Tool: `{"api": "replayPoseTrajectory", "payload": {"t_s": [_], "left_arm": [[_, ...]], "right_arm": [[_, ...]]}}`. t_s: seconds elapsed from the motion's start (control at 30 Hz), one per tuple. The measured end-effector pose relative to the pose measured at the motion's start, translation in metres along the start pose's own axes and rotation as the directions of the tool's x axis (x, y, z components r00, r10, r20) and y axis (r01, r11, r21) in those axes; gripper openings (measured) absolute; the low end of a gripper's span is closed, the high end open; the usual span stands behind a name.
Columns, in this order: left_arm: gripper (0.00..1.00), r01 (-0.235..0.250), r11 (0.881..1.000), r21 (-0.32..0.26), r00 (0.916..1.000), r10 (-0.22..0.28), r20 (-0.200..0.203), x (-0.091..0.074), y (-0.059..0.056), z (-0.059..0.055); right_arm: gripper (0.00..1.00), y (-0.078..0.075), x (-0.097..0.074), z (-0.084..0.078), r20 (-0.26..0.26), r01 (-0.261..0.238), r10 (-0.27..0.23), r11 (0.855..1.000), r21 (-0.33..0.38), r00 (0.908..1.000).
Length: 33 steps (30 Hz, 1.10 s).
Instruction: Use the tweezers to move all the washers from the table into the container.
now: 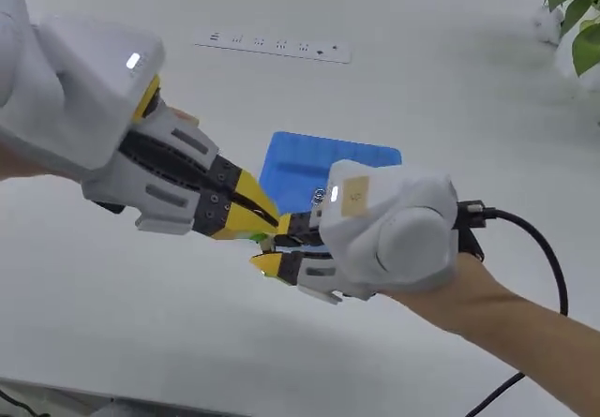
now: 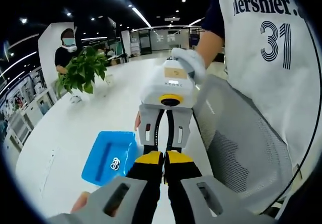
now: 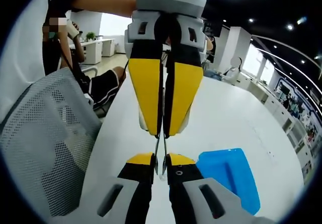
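Head view, grippers: left gripper (image 1: 261, 213) and right gripper (image 1: 274, 246) are meeting tip to tip beside the blue container (image 1: 319, 159).
Left gripper view, washers: washers (image 2: 115, 163) are lying inside the container.
Right gripper view, tweezers: tweezers (image 3: 162, 156) are being pinched by both pairs of jaws, each pressing nearly together.

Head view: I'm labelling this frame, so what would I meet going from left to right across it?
left gripper → right gripper → black cable → plant leaves
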State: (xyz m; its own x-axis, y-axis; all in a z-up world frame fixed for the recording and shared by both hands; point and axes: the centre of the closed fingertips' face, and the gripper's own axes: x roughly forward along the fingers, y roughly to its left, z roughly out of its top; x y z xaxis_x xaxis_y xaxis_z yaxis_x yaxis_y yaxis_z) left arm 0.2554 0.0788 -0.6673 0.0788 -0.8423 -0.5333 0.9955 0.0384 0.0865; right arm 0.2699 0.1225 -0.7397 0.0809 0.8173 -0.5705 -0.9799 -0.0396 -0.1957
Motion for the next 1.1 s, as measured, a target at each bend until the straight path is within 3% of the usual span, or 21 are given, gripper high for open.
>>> {"api": "replayPoseTrajectory", "payload": {"t_s": [0.13, 0.63, 1.1], "left_arm": [[0.05, -0.005, 1.000, -0.025, 1.0000, 0.005, 0.003, 0.002, 0.003, -0.008], [0.05, -0.026, 0.999, -0.035, 0.9995, 0.025, -0.017, 0.009, 0.013, -0.032], [0.05, -0.012, 0.998, -0.057, 0.9995, 0.011, -0.030, 0.016, 0.019, -0.045]], "right_arm": [[0.11, 0.001, 0.007, -0.006, -0.014, -0.014, 0.015, 1.000, 0.009, 0.9998], [0.11, -0.004, 0.025, -0.023, -0.026, -0.039, 0.040, 0.998, 0.052, 0.9989], [0.11, -0.005, 0.035, -0.032, -0.027, -0.056, 0.059, 0.994, 0.094, 0.9979]]}}
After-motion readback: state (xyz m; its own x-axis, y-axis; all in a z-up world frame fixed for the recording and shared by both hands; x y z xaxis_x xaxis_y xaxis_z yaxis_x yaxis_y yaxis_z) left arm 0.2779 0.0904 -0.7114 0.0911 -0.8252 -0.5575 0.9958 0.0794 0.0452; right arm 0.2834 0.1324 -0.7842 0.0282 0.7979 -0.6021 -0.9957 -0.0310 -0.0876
